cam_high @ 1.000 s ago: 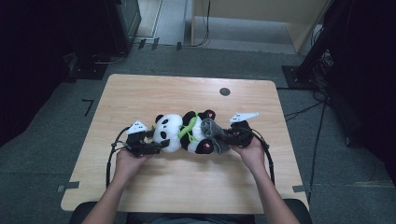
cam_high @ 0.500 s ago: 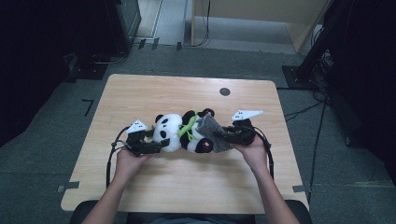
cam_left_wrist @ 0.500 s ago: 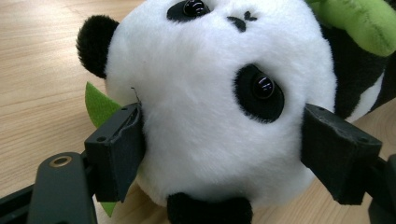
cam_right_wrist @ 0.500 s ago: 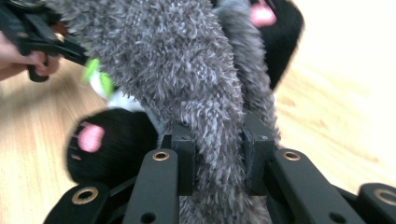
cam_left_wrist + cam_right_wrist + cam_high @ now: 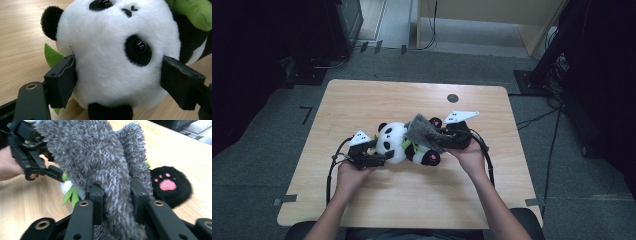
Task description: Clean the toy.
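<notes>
A black-and-white plush panda toy (image 5: 404,144) lies on its back near the middle of the light wooden table (image 5: 362,100), head toward the person's left, one black foot with a pink paw print (image 5: 171,185) toward the right. A green felt leaf (image 5: 51,55) projects from behind the head.

The left gripper (image 5: 379,157) holds the panda's head (image 5: 115,52) across its width: both black jaws press into the white fur, one beside the ear, one under the eye. The jaws stand wide because the head is bulky. This grip appears intended to anchor the toy so it does not slide while the other hand works.

The right gripper (image 5: 117,202) pinches a fold of a shaggy grey fabric piece (image 5: 100,162), raised above the panda's body. Its jaws have just been opening slightly, with the fabric between them; the pads are in contact with the pile. The lifted position suggests that the fabric is being drawn over or off the torso. Which one cannot be told.

Risk: a loosening pinch may let the fabric slip.
</notes>
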Demonstrator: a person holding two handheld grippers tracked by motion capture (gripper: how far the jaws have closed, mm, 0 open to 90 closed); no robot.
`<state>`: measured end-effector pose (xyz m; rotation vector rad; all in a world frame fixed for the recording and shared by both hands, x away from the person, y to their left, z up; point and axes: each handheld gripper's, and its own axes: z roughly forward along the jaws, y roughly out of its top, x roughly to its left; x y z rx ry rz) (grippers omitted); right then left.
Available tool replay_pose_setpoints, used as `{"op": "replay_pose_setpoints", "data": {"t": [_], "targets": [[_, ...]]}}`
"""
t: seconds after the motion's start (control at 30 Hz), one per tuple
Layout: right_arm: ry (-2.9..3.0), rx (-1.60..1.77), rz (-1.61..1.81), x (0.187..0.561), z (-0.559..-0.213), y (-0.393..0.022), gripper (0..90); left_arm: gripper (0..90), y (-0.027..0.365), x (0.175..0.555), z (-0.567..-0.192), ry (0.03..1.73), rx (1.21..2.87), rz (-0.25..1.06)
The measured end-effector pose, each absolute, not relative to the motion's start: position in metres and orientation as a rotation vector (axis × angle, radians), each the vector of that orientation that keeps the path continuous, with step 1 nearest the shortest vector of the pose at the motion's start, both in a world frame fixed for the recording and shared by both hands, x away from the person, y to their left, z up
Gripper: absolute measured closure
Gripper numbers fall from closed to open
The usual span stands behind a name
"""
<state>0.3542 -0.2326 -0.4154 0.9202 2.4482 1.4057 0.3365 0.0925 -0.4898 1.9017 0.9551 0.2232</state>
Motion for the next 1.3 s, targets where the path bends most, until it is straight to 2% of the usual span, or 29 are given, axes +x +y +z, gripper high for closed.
{"op": "replay_pose_setpoints", "data": {"t": [0.07, 0.13, 0.2, 0.3, 0.43, 1.3], "targets": [[2.455, 0.938, 1.412, 0.357, -0.419, -0.229, 56.1, 18.2, 0.093, 0.335, -0.490, 0.956, 1.897, 0.230], [2.448, 0.941, 1.411, 0.356, -0.418, -0.225, 55.3, 18.2, 0.092, 0.334, -0.490, 0.963, 1.895, 0.235], [2.431, 0.931, 1.395, 0.355, -0.418, -0.222, 56.3, 18.2, 0.092, 0.334, -0.490, 0.965, 1.893, 0.235], [2.437, 0.939, 1.388, 0.356, -0.424, -0.220, 63.5, 18.2, 0.092, 0.334, -0.490, 0.966, 1.893, 0.235], [2.436, 0.942, 1.387, 0.357, -0.430, -0.222, 66.4, 18.1, 0.092, 0.333, -0.491, 0.962, 1.898, 0.234], [2.452, 1.041, 1.359, 0.351, -0.446, -0.254, 66.3, 17.7, 0.092, 0.336, -0.491, 0.941, 1.910, 0.218]]}}
